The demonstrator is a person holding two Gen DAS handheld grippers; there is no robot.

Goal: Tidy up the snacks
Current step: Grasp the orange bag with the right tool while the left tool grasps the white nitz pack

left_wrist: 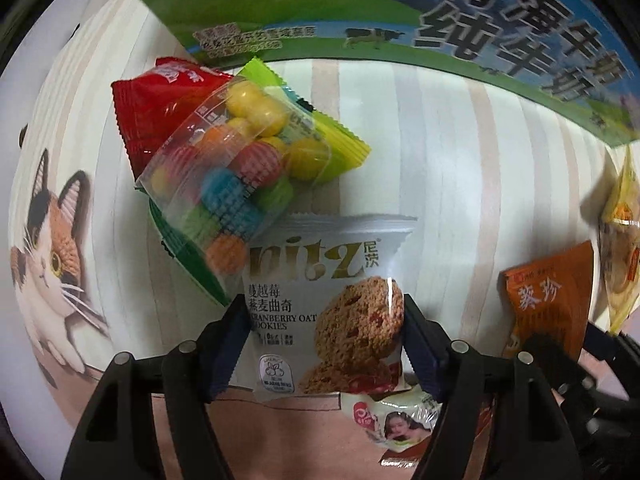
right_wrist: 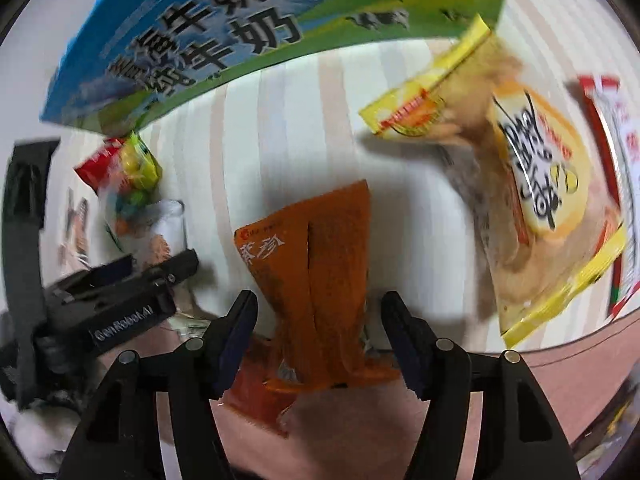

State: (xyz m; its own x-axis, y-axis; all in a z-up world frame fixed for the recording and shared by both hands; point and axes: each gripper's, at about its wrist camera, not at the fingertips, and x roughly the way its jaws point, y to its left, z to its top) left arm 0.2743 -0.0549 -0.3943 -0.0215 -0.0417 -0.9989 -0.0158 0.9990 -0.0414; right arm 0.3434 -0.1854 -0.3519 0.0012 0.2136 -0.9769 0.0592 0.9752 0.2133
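Note:
My left gripper [left_wrist: 324, 320] has its jaws against both sides of a white Nitz cranberry oat cookie packet [left_wrist: 320, 304], shut on it. Just beyond it lie a clear bag of coloured candy balls [left_wrist: 240, 168] over a red packet [left_wrist: 160, 104] and a green packet [left_wrist: 340, 136]. My right gripper [right_wrist: 320, 312] is open, its jaws on either side of an orange snack packet [right_wrist: 316, 280] without touching it. A yellow packet [right_wrist: 532, 184] lies to the right. The left gripper [right_wrist: 120, 296] shows at the left in the right wrist view.
A large milk carton box [left_wrist: 360, 12] with blue and green print stands behind the snacks; it also shows in the right wrist view [right_wrist: 224, 40]. The striped mat [left_wrist: 440, 160] has a cat picture [left_wrist: 52, 256] at the left. A small photo packet [left_wrist: 400, 420] lies under the left gripper. A red-white packet [right_wrist: 616, 184] lies far right.

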